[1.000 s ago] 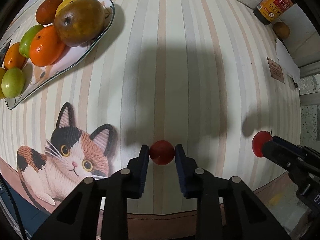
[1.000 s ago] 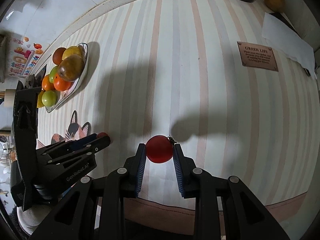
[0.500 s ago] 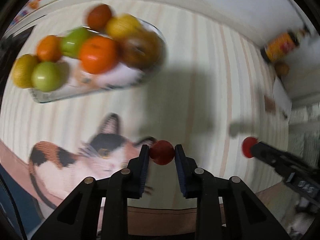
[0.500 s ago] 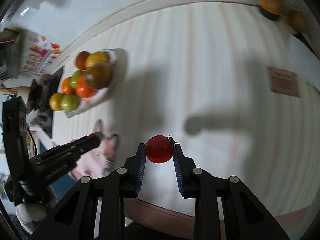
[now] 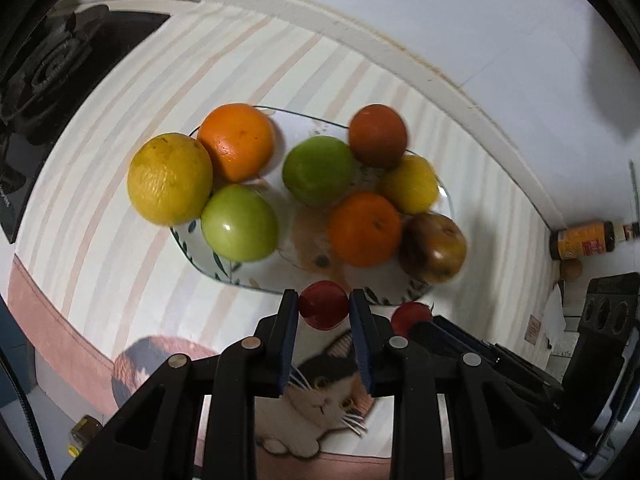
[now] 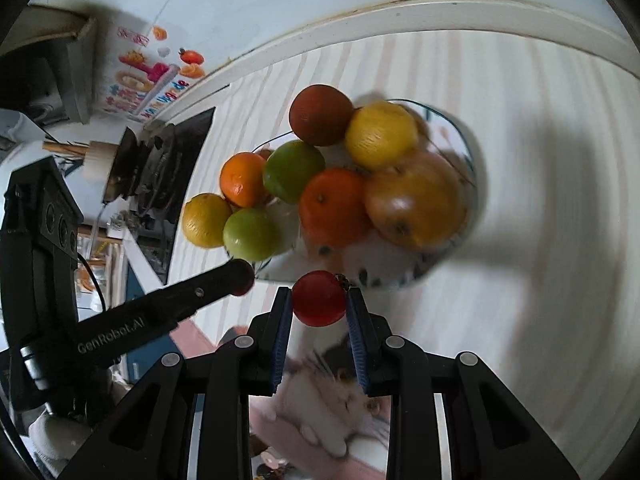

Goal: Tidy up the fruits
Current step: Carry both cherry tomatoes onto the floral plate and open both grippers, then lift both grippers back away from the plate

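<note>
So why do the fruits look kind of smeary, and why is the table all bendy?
Left wrist view: the stripes of the tablecloth curve because of the fisheye lens; the fruit plate is only a little soft, with a bright glint on the green fruit. Right wrist view: the fruit and the cat picture are smeared by motion blur, and a big dark shadow falls right of the plate.

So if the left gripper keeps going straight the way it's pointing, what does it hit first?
Probably the near rim of the fruit plate, just ahead of the left gripper and its red tomato; depth is hard to judge.
</note>
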`<state>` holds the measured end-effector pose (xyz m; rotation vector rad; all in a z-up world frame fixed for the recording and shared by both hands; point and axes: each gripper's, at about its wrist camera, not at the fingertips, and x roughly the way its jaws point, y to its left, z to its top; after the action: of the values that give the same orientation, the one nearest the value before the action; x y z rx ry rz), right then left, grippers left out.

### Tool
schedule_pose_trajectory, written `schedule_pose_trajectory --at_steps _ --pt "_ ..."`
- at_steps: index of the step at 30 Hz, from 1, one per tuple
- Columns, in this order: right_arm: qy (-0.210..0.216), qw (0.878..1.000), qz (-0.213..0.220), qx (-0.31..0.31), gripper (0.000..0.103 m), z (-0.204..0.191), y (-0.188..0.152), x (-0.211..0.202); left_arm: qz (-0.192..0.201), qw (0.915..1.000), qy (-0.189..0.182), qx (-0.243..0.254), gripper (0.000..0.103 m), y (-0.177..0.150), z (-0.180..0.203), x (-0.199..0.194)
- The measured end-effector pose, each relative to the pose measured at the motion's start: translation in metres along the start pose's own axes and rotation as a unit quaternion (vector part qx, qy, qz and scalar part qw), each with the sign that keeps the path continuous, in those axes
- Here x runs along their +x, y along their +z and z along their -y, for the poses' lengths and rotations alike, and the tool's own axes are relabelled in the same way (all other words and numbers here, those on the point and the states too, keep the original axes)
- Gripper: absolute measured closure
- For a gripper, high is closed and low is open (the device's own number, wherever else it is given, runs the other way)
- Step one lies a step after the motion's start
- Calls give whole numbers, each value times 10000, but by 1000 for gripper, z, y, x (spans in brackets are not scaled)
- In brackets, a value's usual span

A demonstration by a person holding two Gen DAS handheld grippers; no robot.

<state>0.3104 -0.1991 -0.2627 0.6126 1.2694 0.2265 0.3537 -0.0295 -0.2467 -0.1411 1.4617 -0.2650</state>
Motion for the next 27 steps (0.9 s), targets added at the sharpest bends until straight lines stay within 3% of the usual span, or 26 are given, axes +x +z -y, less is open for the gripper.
schedule_pose_trajectory --at_steps 6,7,10,11,16,19,20,22,27 --pt "-77 9996 -208 149 72 -1 14 27 -200 9997 -95 -143 79 15 -15 11" --pt "-97 9996 -198 160 70 1 14 26 -195 9997 -48 -133 79 16 -15 11" --pt "-171 9995 -158 201 45 2 17 24 -256 9995 -54 -185 78 18 -16 11" --pt "-155 9996 -146 200 42 4 16 21 -272 9994 -72 -189 77 17 -16 11" --pt "-250 9995 -33 184 37 4 15 2 -185 9997 105 -91 73 15 -14 2" --pt "-578 9982 123 -59 19 -1 10 -19 46 9991 412 48 51 9 -11 -10" --pt "-796 9964 200 -192 16 -4 8 -27 133 9984 534 91 38 6 -10 -14" --pt "-1131 9922 303 -437 10 -7 3 -40 302 9957 853 190 25 -2 -8 -22" --pt "-1884 9773 461 -853 7 -10 -7 -61 586 9908 1209 149 9 -27 -8 -40"
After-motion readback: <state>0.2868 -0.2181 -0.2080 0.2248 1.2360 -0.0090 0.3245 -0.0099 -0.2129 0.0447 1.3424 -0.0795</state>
